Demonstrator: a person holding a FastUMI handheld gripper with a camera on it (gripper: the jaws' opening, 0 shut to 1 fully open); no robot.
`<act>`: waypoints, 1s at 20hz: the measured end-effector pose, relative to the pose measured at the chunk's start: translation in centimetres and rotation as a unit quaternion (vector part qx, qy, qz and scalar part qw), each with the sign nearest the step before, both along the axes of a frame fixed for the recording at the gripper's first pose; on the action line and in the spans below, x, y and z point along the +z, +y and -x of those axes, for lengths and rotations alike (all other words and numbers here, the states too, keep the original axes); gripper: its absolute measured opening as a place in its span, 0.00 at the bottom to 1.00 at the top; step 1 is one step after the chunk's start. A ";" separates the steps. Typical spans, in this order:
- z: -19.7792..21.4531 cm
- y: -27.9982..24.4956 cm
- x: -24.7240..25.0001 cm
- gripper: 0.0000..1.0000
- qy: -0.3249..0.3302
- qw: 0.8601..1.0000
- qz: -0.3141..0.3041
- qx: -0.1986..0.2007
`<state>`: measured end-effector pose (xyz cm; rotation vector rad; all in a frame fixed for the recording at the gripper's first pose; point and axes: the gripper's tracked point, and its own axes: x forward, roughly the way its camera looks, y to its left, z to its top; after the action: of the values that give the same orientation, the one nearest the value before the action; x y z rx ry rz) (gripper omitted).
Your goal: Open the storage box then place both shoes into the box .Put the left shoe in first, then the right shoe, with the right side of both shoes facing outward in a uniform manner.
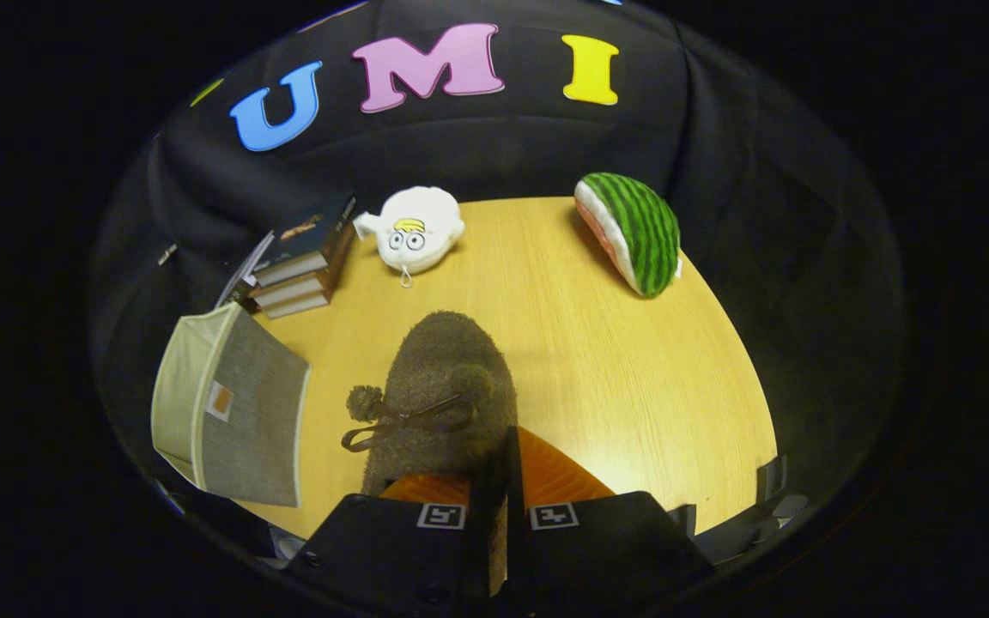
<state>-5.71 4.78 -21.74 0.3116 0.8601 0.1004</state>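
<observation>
With its two fingers drawn nearly together at the bottom centre of the frame, the gripper [499, 481] is pinching the rear rim of a fuzzy brown slipper [447, 386], so the claw is standing narrow and clamped on the shoe. The slipper is reaching from the fingertips up toward the middle of the picture, toe pointing away, and a dark ribbon bow with two pompoms [413, 412] is lying across its upper. An orange lining [559, 476] is showing at the slipper's opening just beside the fingers; whether the shoe is resting on the wood or hanging just above it cannot be told. Left of the slipper, in the lower left of the frame, the grey fabric storage box [233, 421] is standing near the edge of the wooden table [632, 378], its lid or flap tilted, and its inside is not visible. Above the box, in the upper left, a stack of books [301, 257] is sitting on the table, and just right of it a white plush toy [417, 227] is lying near the far edge. In the upper right, well apart from the slipper, a watermelon-slice plush [636, 232] is resting against the dark cloth wall.
</observation>
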 end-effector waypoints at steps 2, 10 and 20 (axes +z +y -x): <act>-0.4 2.6 3.1 0.12 -0.013 1.000 -0.019 0.008; -0.6 14.8 9.6 0.13 -0.012 0.997 -0.063 0.049; -0.9 28.0 8.9 0.13 0.040 0.994 -0.084 0.059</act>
<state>-4.77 32.83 -12.84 0.4255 0.9514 0.2730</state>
